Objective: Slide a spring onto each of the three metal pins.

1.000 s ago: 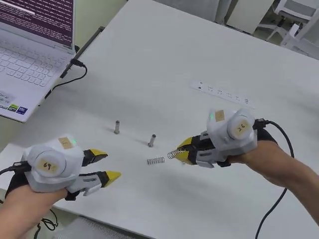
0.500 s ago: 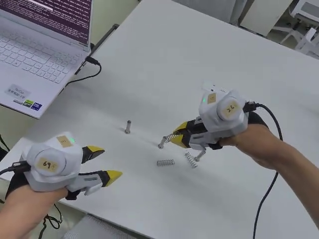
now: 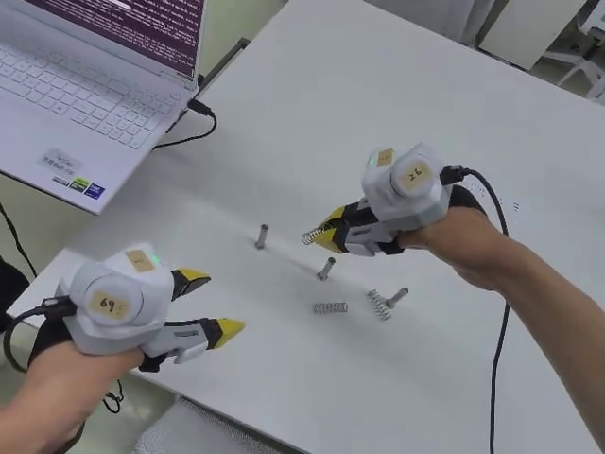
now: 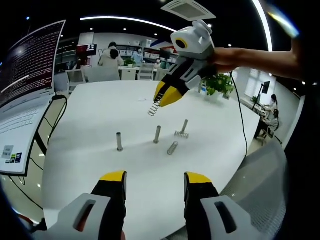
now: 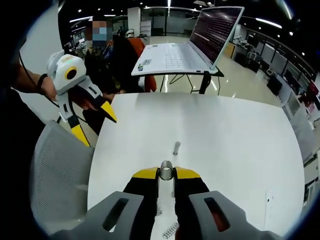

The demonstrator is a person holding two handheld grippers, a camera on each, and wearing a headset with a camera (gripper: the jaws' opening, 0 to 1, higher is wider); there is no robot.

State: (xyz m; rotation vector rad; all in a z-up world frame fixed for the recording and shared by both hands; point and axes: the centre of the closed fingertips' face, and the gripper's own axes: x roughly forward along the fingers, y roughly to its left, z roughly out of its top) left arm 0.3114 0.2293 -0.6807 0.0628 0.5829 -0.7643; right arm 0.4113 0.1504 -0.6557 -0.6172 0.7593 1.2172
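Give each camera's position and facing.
Head view: on headset, looking down at the table; both forearms, left hand-held gripper and right hand-held gripper show.
Left gripper view: behind its open jaws, facing the pins; right forearm shows.
Right gripper view: behind its jaws, facing the laptop; left hand shows.
Shared: both gripper views see the held spring.

The right tongs with spring have lifted from middle pin toward left pin.
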